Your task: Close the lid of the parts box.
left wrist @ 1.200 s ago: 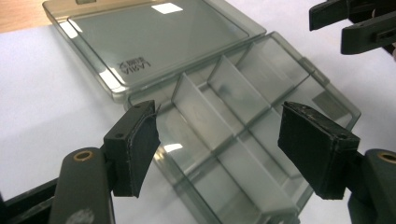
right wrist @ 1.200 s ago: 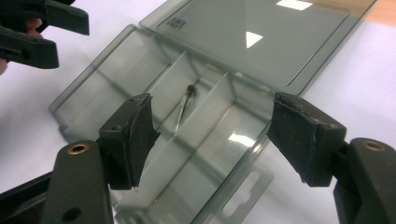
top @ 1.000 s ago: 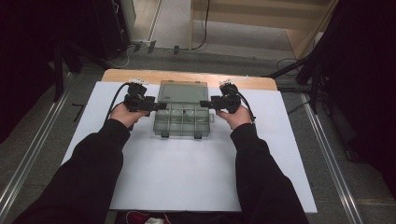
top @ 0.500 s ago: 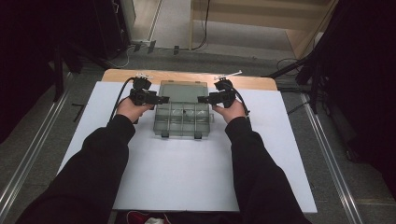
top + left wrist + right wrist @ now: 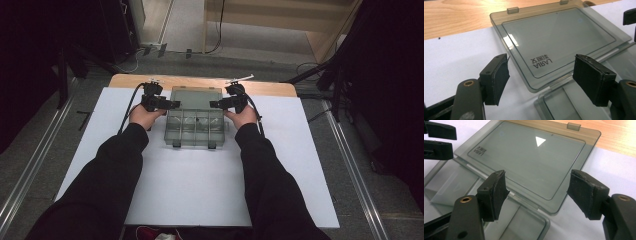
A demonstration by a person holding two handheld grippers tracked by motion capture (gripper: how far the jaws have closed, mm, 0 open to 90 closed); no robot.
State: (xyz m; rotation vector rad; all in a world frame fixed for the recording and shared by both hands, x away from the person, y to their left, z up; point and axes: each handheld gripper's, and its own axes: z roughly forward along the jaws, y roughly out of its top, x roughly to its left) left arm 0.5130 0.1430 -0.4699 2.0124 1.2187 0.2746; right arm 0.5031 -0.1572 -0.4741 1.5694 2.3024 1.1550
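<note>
A smoky clear plastic compartment box (image 5: 195, 131) lies on the white sheet with its lid (image 5: 196, 96) folded flat back toward the far edge. My left gripper (image 5: 173, 105) hovers at the lid's left side near the hinge, jaws wide apart. The right gripper (image 5: 215, 104) mirrors it at the lid's right side, also wide open. In the left gripper view my left gripper (image 5: 541, 75) frames the lid's near corner (image 5: 534, 85) with the printed lettering, without touching it. In the right gripper view my right gripper (image 5: 536, 192) stands over the lid (image 5: 531, 157) and hinge, pads clear of the plastic.
A white sheet (image 5: 200, 195) covers the table, with a wooden strip (image 5: 200, 81) showing at the far edge. Metal rails (image 5: 30, 165) run along both sides. Dark stands and cables are on the floor beyond. The left gripper's jaws (image 5: 439, 137) show at the upper left of the right gripper view.
Both hands have moved away from the person, from the sides of the box tray up to the hinge and lid. The box and lid have not moved.
</note>
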